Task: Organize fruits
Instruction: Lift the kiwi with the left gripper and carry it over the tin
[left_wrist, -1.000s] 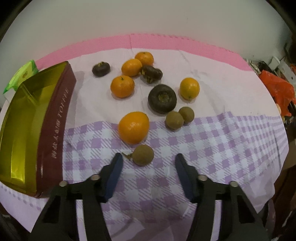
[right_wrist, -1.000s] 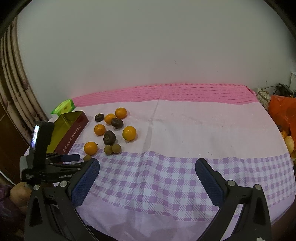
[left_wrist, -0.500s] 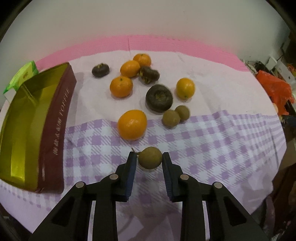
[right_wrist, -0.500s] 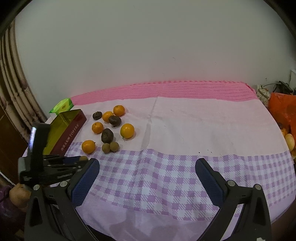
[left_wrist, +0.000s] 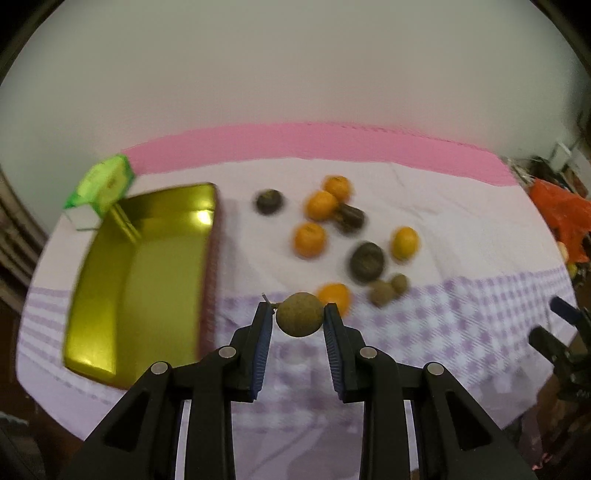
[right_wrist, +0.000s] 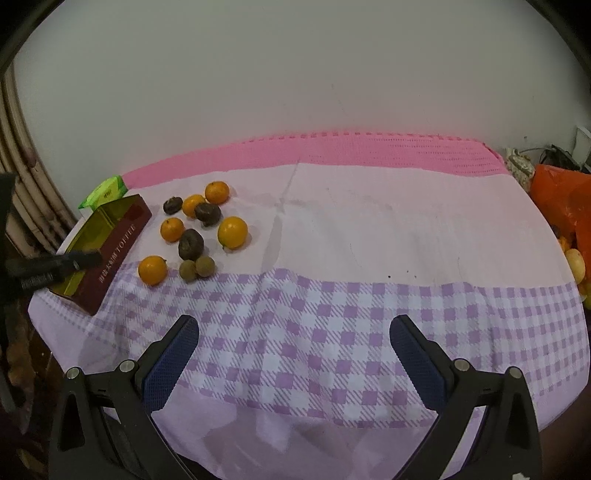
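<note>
Left gripper (left_wrist: 298, 320) clamps 1 brown fruit (left_wrist: 298, 319); carry it level over the gold tin (left_wrist: 140, 273) (right gripper (right_wrist: 293, 354) wide, empty).

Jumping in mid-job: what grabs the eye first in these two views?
The left gripper is shut on a small brown fruit, held above the checked cloth. Left of it lies the open gold tin, nothing visible inside. Oranges and dark fruits cluster to the tin's right on the cloth; the right gripper is open over the bare checked part.
</note>
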